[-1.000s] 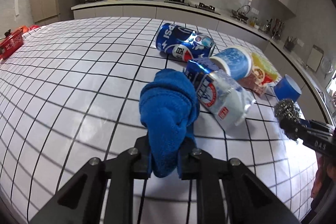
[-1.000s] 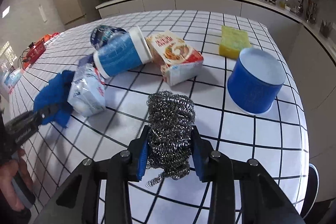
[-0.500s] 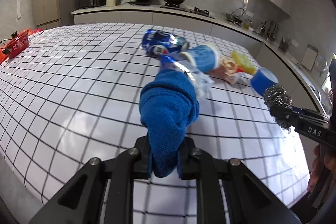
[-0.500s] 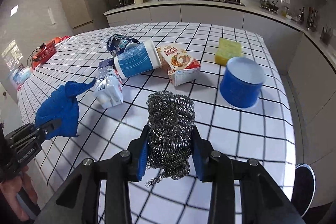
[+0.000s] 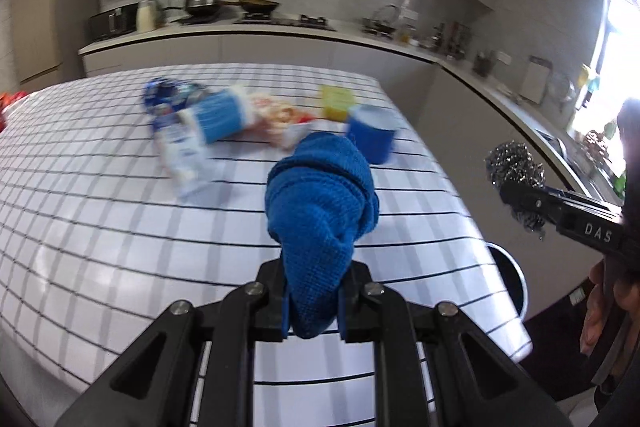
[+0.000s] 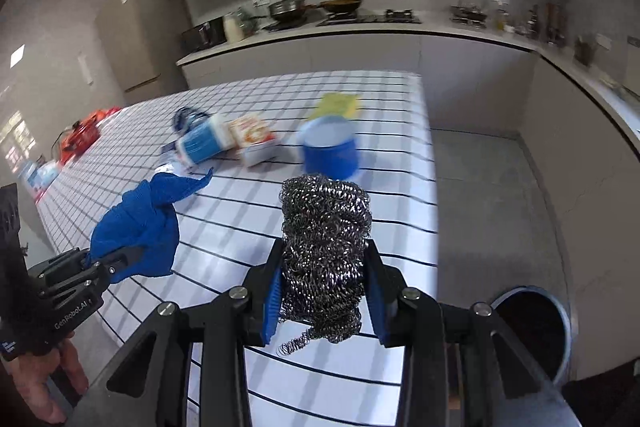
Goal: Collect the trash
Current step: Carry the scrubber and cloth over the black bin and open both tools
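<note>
My left gripper (image 5: 312, 303) is shut on a blue cloth (image 5: 322, 203), held above the near edge of the white grid-patterned table (image 5: 100, 219). The cloth also shows in the right wrist view (image 6: 138, 223). My right gripper (image 6: 324, 303) is shut on a steel wool scrubber (image 6: 324, 247), which also shows in the left wrist view (image 5: 514, 167), off the table's right side. A round trash bin (image 6: 532, 331) stands on the floor below right; it also shows in the left wrist view (image 5: 508, 287).
On the table's far part lie a Pepsi can (image 5: 164, 93), a plastic wrapper (image 5: 180, 155), a blue-and-white cup on its side (image 5: 220, 119), a food carton (image 5: 280, 123), a yellow sponge (image 5: 338, 103) and a blue cup (image 5: 372, 139). Kitchen counters run behind and to the right.
Both grippers have lifted and pulled back from the trash pile, turning right toward the table's edge. The bin has come into view. Both grips are unchanged.
</note>
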Available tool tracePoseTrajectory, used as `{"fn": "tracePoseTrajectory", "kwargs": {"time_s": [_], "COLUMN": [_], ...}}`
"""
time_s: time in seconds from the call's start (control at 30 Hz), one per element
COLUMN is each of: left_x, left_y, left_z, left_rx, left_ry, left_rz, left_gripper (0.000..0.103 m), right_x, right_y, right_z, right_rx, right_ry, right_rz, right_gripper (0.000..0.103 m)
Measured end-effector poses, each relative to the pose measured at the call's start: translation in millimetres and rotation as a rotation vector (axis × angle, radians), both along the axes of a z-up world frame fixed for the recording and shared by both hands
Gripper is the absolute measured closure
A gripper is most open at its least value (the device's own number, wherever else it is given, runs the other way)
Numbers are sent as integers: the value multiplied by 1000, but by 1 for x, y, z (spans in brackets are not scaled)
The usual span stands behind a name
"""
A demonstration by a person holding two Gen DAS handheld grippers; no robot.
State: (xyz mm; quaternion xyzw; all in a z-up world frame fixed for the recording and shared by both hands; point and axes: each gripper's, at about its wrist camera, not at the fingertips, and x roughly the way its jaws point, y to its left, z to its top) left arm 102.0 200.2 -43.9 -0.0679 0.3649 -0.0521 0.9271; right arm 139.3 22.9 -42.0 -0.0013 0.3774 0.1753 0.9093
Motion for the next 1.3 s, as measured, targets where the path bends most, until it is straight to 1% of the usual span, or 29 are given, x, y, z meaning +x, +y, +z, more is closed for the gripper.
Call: {"fn": "tracePoseTrajectory", "kwargs": {"time_s": [0.27,0.47,0.67,0.77,0.83,0.93,1.03,1.2,1.3], "left_x": [11,16,18,19,19,22,26,33,39], "left_y": [-87,-152,-217,-243,-257,-275,-289,-317,-332], "left_z": [7,5,-2,-10,-18,-32,-43,-62,-82], "left_rx": [-5,-12,-23,-29,-28,-23,-19,-4,6], "left_ry": [-8,-2,19,40,57,90,112,147,181], "left_rz": [-134,-220,-306,-340,-359,-366,-366,-377,-382], "left_gripper": [85,85,85,85,85,85,85,85,85], "right_x": [-14,-27,-39,-46,-49,-49,-43,-26,-13], "right_y": [-106,-184,-248,-275,-290,-308,-322,-340,-345], "right_z": [-2,-6,-22,-33,-41,-54,-67,-96,-116], "right_rx": [-4,-18,-26,-13,-7,-17,-17,-23,-26], "right_ry": [9,11,47,62,61,77,96,144,176], "right_rz": [-122,-208,-263,-251,-223,-190,-170,-140,-105], "right_gripper": [65,65,65,65,65,65,65,65,65]}}
